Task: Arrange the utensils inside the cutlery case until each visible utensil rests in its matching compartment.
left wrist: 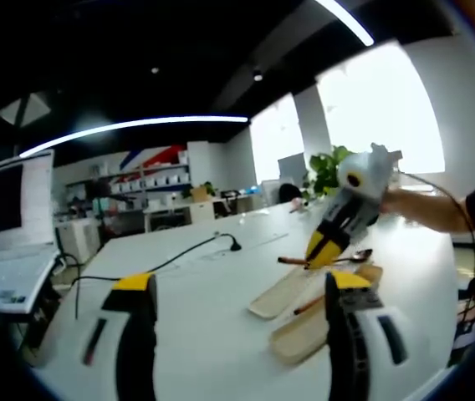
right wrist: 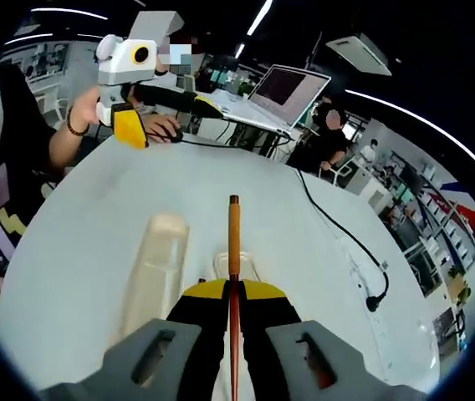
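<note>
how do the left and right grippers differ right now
The left gripper has its yellow-tipped jaws spread wide apart and holds nothing; the right gripper is clamped on a slim brown wooden-handled utensil. The left hangs beside the pale wooden cutlery case; the right sits directly over it. Both have yellow-and-black jaws.

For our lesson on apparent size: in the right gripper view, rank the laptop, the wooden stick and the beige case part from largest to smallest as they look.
1. Case part
2. Laptop
3. Stick, long but thin

Nearness enlarges the case part and stick, so this ranks looks only.
</note>
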`<state>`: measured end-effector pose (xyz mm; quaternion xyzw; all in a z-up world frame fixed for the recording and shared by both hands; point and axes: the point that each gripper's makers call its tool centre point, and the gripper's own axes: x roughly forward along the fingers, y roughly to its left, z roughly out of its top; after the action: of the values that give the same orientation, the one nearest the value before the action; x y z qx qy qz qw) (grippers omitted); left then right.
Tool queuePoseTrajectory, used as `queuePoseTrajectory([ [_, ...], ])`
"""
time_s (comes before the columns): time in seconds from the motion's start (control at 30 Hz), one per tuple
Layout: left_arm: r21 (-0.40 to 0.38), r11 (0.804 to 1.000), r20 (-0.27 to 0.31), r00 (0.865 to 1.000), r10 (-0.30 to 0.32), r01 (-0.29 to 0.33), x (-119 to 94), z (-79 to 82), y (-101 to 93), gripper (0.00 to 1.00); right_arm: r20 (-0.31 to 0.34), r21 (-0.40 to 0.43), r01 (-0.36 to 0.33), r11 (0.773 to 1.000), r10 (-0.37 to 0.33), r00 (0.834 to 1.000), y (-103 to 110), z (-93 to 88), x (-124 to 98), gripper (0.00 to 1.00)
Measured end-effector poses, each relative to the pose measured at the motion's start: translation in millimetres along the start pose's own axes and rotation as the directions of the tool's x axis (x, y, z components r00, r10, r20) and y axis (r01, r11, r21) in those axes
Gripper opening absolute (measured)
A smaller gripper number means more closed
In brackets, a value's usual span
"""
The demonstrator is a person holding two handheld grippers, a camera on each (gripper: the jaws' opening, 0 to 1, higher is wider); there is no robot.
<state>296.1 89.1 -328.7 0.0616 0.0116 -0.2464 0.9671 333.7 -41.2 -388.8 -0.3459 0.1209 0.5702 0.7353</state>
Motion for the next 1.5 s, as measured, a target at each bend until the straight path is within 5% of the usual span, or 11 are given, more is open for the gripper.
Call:
queuePoseTrajectory([
  [0.5, -0.003, 1.000, 0.007, 1.000, 0.002, -0.002, -1.3, 1.9, 3.5, 0.87, -0.052, -0.140, 0.016, 0.990, -0.023, 0.998, 14.9, 28.1, -19.7, 0.03],
  [0.77, -0.003, 1.000, 0.014, 1.000, 0.007, -0.007, -3.5, 3.0, 6.8, 0.87, -0.085, -0.143, -0.004, 0.990, -0.008, 0.996, 26.8, 41.3, -22.7, 0.03],
  [1.1, -0.008, 1.000, 0.025, 1.000, 0.015, -0.015, -8.1, 6.0, 11.3, 0.87, -0.158, -0.097, -0.032, 0.995, 0.016, 0.987, 39.9, 47.7, -18.2, 0.03],
  [1.5, -0.015, 1.000, 0.042, 0.999, 0.026, -0.026, -12.0, 10.4, 14.8, 0.87, -0.254, 0.035, -0.115, 0.993, 0.120, 0.960, 63.1, 24.9, 9.3, 0.03],
])
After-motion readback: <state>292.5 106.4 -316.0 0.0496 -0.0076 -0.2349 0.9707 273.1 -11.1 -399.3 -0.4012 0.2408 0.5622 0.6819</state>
